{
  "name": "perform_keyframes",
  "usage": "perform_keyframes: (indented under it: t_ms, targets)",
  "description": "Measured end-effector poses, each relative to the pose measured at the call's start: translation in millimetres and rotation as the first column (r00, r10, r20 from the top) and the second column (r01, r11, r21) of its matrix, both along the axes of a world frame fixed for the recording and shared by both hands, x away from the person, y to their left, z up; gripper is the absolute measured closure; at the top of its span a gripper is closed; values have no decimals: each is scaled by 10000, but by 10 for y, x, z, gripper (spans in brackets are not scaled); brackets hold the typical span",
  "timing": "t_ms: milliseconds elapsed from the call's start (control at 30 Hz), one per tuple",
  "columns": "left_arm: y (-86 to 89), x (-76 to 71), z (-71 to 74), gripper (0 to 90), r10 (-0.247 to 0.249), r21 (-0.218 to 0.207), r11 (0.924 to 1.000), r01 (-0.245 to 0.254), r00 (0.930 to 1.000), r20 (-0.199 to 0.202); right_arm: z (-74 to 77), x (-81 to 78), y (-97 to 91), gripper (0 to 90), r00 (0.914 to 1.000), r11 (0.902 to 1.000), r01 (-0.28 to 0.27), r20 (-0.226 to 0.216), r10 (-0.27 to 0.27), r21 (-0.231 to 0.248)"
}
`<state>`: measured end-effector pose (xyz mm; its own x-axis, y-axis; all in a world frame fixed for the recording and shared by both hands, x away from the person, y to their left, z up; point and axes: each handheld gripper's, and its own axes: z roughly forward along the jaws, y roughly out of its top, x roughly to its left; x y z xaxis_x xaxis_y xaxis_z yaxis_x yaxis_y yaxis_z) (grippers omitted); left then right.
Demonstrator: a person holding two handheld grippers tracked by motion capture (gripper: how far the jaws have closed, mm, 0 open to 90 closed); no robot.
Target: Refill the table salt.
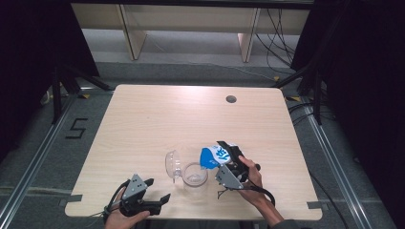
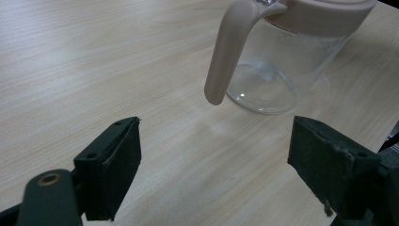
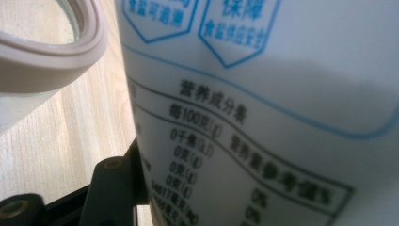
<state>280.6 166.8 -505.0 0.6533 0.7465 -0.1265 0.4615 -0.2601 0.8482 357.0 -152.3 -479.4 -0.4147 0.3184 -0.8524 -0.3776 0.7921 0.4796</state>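
Note:
A clear glass jug (image 1: 195, 175) with a beige rim stands near the table's front middle, its clear lid (image 1: 173, 164) flipped open to the left. My right gripper (image 1: 228, 151) is shut on a blue and white printed bag (image 1: 214, 155), held tilted just right of the jug's mouth. In the right gripper view the bag (image 3: 282, 117) is pressed close, with the jug's rim (image 3: 51, 52) at the upper left and one black finger (image 3: 113, 188) low down. My left gripper (image 1: 158, 189) is open at the front left, its pads (image 2: 115, 169) apart, facing the jug's beige handle (image 2: 226, 52).
The wooden table (image 1: 143, 124) has a round cable hole (image 1: 231, 99) at the back right. Tape marks a "5" (image 1: 76, 128) on the floor at left. Black curtains, stands and cables surround the table.

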Motion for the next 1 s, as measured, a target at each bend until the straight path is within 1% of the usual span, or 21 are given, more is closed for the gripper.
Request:
perform_keyframes:
  t_ms: [33,67,100,133,167,200,233,300,333,400,533,600,667,700,733,767,800,867,967,1000]
  targets:
    - [3,4,1,172,-61,45,10000,60,10000,35,11,-1,3,436,9998,9998,-20,200,24,-203]
    - [3,6,0,172,-90,68,9999,90,9999,59,11,-1,3,436,9998,9998,-20,200,24,-203]
    - [-7,0,-3,172,-11,-49,10000,11,10000,13,-16,-35,8,436,9995,9997,223,-222,-221,113]
    - [-12,-5,-5,172,74,-95,9999,-75,9999,-73,-17,-37,10,436,9995,9997,237,-230,-235,99]
    - [-7,-1,-3,172,-15,-33,10000,15,10000,-2,-1,-25,11,437,10000,9999,74,-15,-74,-145]
    - [-7,-1,-3,172,-15,-33,10000,15,10000,-2,-1,-25,11,437,10000,9999,74,-15,-74,-145]
    - [-9,-3,-4,172,15,-56,10000,-15,10000,-31,-20,-19,12,438,9999,9999,133,59,-133,-15]
    - [-11,-3,-6,172,45,-58,10000,-45,10000,-59,-17,-26,11,437,9998,9998,146,96,-145,-97]
    - [-19,-3,-9,172,70,-142,9999,-71,10000,-55,-16,-25,14,437,9998,9998,91,154,-88,-170]
    - [-20,0,-13,172,17,-187,9998,-18,10000,-62,-28,-33,25,437,10000,9997,85,25,-85,-220]
    - [-20,2,-17,172,40,-247,9997,-42,10000,-52,-30,-39,32,439,9999,9995,111,85,-108,-301]
    - [-20,2,-17,172,38,-238,9997,-39,10000,-51,-35,-43,34,440,9997,9992,183,165,-177,-360]
    - [-18,0,-13,172,26,-171,9999,-27,10000,-61,-38,-42,34,440,9997,9990,140,208,-132,-415]
    - [-18,1,-13,172,30,-183,9998,-31,10000,-61,-18,-40,33,440,9992,9976,99,388,-73,-685]
    - [-18,1,-13,172,30,-183,9998,-31,10000,-61,-18,-40,33,440,9992,9976,99,388,-73,-685]
    - [-18,1,-13,172,31,-181,9998,-32,10000,-60,-7,-42,32,440,9988,9964,116,491,-76,-834]
    - [-17,-2,-11,172,57,-145,9999,-57,10000,-61,-37,-45,36,440,9994,9986,121,337,-104,-505]
    - [-20,2,-16,173,41,-229,9997,-42,10000,-45,-36,-46,36,440,9994,9985,110,326,-93,-537]
    - [-18,0,-13,172,37,-171,9998,-38,10000,-58,-45,-55,39,440,9993,9984,160,357,-141,-533]
    - [-18,0,-13,172,31,-173,9998,-32,10000,-59,-36,-54,41,440,9986,9974,130,511,-93,-716]
